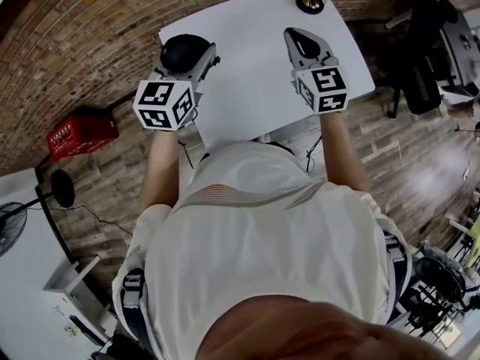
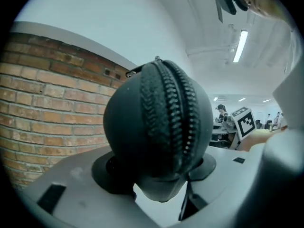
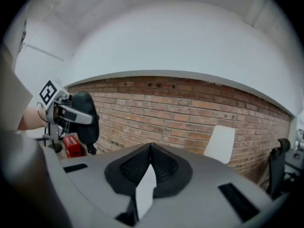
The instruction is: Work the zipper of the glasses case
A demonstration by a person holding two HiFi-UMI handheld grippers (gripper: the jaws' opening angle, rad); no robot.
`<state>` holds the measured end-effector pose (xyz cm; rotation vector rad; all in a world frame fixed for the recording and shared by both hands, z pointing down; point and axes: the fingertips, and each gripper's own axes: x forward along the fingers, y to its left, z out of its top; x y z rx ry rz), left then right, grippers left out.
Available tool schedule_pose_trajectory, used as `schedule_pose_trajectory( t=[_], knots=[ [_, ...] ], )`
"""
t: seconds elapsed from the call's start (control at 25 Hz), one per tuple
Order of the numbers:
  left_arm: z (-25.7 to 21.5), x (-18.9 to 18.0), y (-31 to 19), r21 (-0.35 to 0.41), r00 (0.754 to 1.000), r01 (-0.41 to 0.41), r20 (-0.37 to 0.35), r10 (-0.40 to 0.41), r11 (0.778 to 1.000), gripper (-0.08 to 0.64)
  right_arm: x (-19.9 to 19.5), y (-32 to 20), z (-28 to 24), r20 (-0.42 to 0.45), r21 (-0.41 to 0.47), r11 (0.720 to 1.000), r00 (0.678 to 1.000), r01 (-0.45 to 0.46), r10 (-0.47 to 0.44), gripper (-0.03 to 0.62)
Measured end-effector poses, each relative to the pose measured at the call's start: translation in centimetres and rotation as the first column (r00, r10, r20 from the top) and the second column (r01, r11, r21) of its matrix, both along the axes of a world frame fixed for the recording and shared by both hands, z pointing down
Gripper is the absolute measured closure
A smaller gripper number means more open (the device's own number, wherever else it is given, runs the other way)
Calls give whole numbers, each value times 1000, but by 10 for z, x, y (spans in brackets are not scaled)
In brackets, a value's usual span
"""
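Observation:
A rounded black glasses case (image 2: 156, 127) sits between the jaws of my left gripper (image 1: 186, 54), which is shut on it above the left part of the white table (image 1: 247, 81). The case's zipper (image 2: 183, 122) runs top to bottom across the side facing the camera, and its teeth look meshed. My right gripper (image 1: 302, 43) hovers over the table's right part, a hand's width from the case. Its jaws are shut with nothing between them, and the pads (image 3: 161, 161) meet. In the right gripper view the case (image 3: 84, 118) shows at the far left.
A black round lamp base (image 1: 310, 1) stands at the table's far edge. A red crate (image 1: 81, 133) lies on the wood floor to the left, and a black office chair (image 1: 420, 58) stands to the right. A brick wall (image 3: 190, 113) runs behind, with a white chair (image 3: 221, 144) before it.

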<state>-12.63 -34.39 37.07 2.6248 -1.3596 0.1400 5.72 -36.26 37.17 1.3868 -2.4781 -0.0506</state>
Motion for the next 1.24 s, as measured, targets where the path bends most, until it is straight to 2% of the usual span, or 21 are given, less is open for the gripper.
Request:
schedule_pose_trajectory(
  t=[0.12, 0.2, 0.32, 0.68, 1.24],
  knots=[
    [-7, -11, 1, 54, 998, 67, -25, -66, 996, 290, 20, -7, 1, 130, -47, 996, 988, -81, 87, 541],
    [-6, -12, 3, 63, 997, 76, -28, -74, 995, 290, 29, -8, 2, 167, -65, 991, 978, -116, 125, 541],
    [-6, -10, 5, 71, 997, 72, -25, -71, 995, 290, 34, -7, 1, 160, -58, 989, 976, -137, 145, 541],
    [-4, -1, 9, 71, 999, 42, -32, -40, 997, 289, 21, 2, 8, 160, -72, 994, 982, -86, 97, 541],
    [3, 9, 11, 45, 1000, 13, -28, -12, 999, 288, 19, 9, 13, 161, -78, 995, 984, -65, 77, 541]
  ],
)
